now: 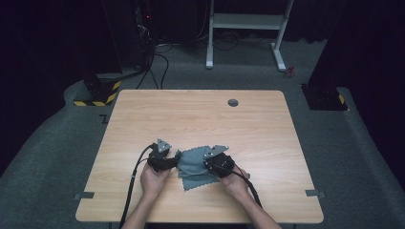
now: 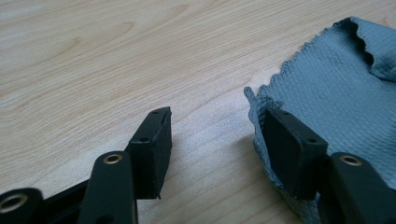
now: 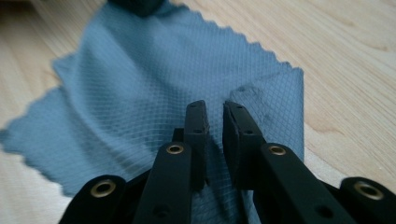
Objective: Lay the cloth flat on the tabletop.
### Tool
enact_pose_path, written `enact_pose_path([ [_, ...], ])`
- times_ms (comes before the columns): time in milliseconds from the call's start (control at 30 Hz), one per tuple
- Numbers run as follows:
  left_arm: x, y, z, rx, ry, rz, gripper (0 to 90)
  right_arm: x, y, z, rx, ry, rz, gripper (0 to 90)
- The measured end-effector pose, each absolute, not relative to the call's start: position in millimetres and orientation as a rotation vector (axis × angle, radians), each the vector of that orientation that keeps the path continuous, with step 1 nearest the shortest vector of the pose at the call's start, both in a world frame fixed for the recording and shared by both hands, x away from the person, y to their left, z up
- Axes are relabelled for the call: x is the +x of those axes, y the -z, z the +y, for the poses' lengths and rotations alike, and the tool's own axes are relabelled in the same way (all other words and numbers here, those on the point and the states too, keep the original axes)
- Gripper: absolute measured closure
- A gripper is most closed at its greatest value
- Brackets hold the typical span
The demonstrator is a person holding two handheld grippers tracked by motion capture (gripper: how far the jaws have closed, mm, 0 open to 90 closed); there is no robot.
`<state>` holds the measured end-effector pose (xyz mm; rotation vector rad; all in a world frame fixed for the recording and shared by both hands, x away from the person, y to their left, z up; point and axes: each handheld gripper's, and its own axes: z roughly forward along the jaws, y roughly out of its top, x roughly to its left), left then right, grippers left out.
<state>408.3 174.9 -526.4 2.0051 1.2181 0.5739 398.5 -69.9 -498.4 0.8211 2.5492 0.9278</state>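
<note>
A grey-blue cloth with zigzag edges lies near the front middle of the wooden table. My left gripper is at the cloth's left edge. In the left gripper view it stands open, one pad on the bare wood and the other resting on the cloth at its rumpled edge. My right gripper sits over the cloth's right part. In the right gripper view its jaws are a narrow gap apart above the cloth, with a small raised fold just beyond the tips. The left gripper shows dark at the cloth's far end.
A round cable hole sits near the table's far edge. Grey tape tabs mark the front corners. Beyond the table stand a white frame and a yellow-black striped base on the carpet.
</note>
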Motion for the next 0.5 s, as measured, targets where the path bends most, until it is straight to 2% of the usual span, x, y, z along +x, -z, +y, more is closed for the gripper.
enact_pose_path([
  [167,408.5,526.7,174.9,1.997,-0.567,1.225,42.6,410.5,481.1,-97.5,0.993,-1.01,2.435,76.8],
  [367,408.4,526.5,175.0,2.002,-0.569,1.217,42.8,418.0,490.0,-90.4,1.015,-1.019,2.475,72.5],
  [500,406.8,526.3,173.5,2.01,-0.566,1.187,51.9,425.7,500.2,-77.7,1.049,-1.0,2.528,68.8],
])
